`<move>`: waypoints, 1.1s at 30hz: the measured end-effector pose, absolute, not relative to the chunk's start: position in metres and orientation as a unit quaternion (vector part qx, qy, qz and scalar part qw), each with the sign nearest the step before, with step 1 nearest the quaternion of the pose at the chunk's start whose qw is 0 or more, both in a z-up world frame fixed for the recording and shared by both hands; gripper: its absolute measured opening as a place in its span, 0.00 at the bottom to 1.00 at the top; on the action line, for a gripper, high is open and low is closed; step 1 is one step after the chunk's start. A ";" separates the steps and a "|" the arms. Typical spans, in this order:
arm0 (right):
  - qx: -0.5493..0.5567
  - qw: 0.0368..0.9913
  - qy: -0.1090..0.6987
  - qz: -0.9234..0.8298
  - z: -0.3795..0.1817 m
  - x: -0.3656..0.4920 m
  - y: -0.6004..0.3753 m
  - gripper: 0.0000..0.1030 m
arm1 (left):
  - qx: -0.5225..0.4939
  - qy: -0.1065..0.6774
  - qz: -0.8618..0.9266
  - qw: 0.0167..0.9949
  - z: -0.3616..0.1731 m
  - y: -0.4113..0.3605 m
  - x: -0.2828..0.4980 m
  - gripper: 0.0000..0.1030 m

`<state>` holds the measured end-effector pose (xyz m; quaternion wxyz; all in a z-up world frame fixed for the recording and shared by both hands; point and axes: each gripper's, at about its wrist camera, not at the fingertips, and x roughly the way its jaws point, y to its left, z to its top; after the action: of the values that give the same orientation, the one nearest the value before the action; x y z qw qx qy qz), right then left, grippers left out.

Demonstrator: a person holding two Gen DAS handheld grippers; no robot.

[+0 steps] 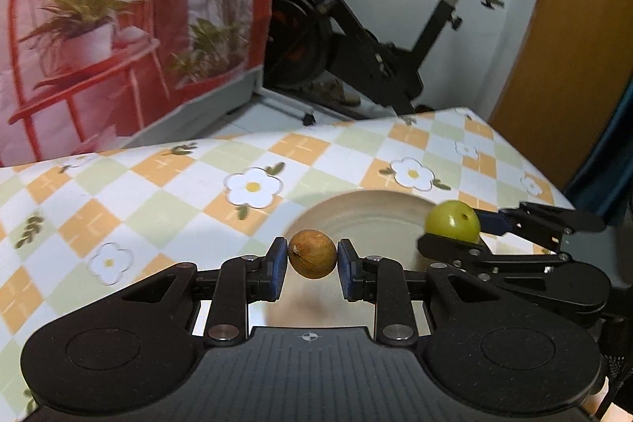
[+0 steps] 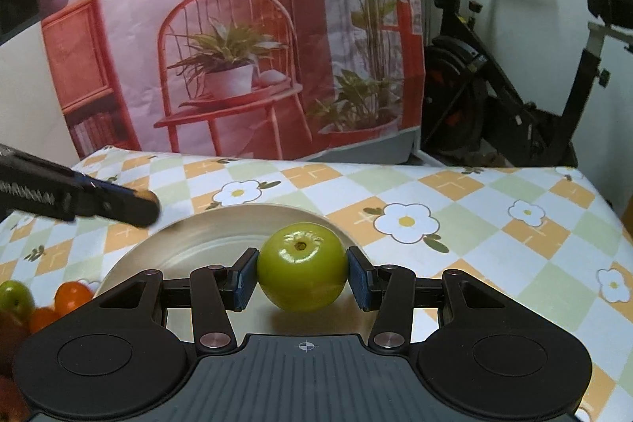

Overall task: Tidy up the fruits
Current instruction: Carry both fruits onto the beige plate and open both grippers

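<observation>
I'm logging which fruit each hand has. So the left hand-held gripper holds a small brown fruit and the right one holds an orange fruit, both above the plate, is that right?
Not quite: the right hand-held gripper holds a green fruit, not an orange one, as the right wrist view shows. The rest stands: the left hand-held gripper holds the small brown fruit, both above the plate.

the left gripper (image 1: 312, 260) is matte black, with two round discs at its rear corners, a ribbed centre plate bearing a small white crosshair mark, and silver rivets at the linkage pivots. its fingers (image 1: 277, 265) end in blue ribbed pads. the right gripper (image 2: 302, 273) is built the same: black linkage arms, triangular cut-outs, silver pivot rivets, a white crosshair on the ribbed plate, blue pads (image 2: 358, 277).
</observation>
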<state>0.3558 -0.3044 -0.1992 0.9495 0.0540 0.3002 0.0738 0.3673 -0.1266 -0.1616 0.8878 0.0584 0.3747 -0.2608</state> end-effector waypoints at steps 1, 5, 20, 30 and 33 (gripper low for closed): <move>0.055 0.949 0.302 0.075 -0.201 0.358 -0.304 0.43 | 0.063 0.377 -0.263 0.886 -0.165 -0.130 0.370 0.28; 0.049 0.947 0.309 0.076 -0.209 0.363 -0.302 0.43 | 0.076 0.390 -0.266 0.878 -0.177 -0.140 0.377 0.28; 0.061 0.946 0.308 0.081 -0.217 0.358 -0.304 0.45 | 0.109 0.419 -0.246 0.867 -0.191 -0.149 0.383 0.29; 0.069 0.944 0.306 0.104 -0.217 0.357 -0.306 0.55 | 0.103 0.434 -0.247 0.860 -0.189 -0.156 0.383 0.59; 0.093 0.947 0.283 0.118 -0.213 0.349 -0.314 0.62 | 0.120 0.428 -0.239 0.863 -0.187 -0.163 0.379 0.64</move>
<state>0.3490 -0.3143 -0.2135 0.9474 0.0931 0.2826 0.1181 0.3790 -0.1631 -0.1872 0.8630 0.1199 0.4283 -0.2394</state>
